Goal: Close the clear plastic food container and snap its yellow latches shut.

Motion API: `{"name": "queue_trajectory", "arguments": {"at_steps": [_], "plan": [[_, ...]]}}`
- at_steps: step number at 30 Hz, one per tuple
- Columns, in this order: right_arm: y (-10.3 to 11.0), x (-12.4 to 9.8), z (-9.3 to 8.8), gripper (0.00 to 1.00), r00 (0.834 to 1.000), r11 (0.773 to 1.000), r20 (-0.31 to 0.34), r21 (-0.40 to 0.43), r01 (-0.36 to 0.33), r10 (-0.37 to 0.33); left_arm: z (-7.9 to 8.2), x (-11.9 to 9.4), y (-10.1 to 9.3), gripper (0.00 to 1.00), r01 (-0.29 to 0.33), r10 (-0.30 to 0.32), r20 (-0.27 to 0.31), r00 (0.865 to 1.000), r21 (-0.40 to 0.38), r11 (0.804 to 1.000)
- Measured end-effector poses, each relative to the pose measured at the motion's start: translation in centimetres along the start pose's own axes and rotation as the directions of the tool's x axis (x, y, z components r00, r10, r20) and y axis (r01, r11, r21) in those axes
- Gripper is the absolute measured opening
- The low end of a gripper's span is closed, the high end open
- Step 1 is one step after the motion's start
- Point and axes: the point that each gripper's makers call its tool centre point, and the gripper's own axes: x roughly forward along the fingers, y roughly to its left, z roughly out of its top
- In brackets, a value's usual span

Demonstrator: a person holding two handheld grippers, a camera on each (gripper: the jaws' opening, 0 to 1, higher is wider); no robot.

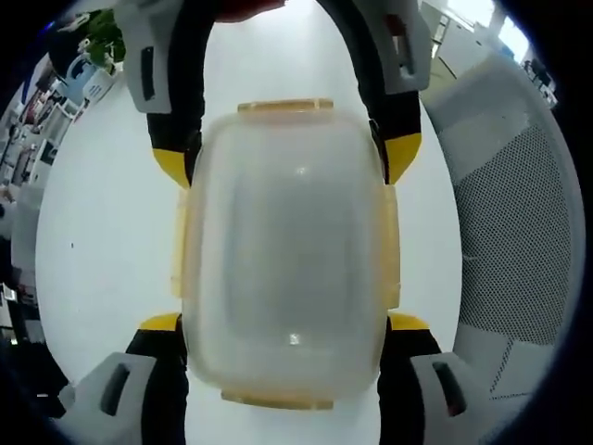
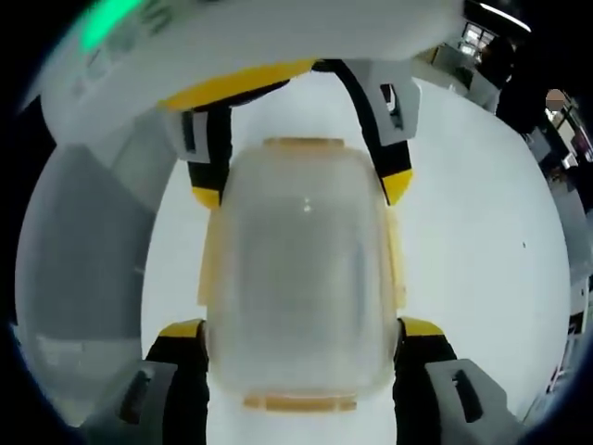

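Note:
The clear plastic food container lies on the white table, seen from above with its lid on. Yellow latches show at its far end, near end and along both long sides. My left gripper is open, its yellow-tipped jaws straddling the near end close against the sides. My right gripper comes in from the top and straddles the far end. In the right gripper view, the right gripper flanks the container and the left gripper stands opposite.
A grey mesh chair back stands just past the table's edge on the right of the left gripper view; it shows as a grey mass in the right gripper view. Office clutter lies far off at the upper left.

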Motion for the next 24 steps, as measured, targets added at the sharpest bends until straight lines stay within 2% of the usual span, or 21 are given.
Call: {"name": "queue_trajectory", "arguments": {"at_steps": [7, 10, 24], "plan": [[-0.4, 0.9, 2.4, 0.83, 1.000, 1.000, 0.013, -0.002, 0.003, -0.003, -2.4, -0.6, 0.4, 0.86, 0.000, 0.000, 0.006, 1.000, -0.006, 1.000], [-0.5, 1.2, 3.0, 0.83, 1.000, 1.000, 0.003, -0.008, 0.001, -0.001, -3.0, -0.7, 0.5, 0.86, 0.000, 0.000, 0.019, 1.000, -0.014, 1.000], [-0.7, 1.5, 3.4, 0.83, 1.000, 1.000, -0.027, -0.011, -0.001, 0.001, -3.4, -0.8, 0.7, 0.87, 0.004, -0.003, 0.051, 0.999, -0.025, 1.000]]}}
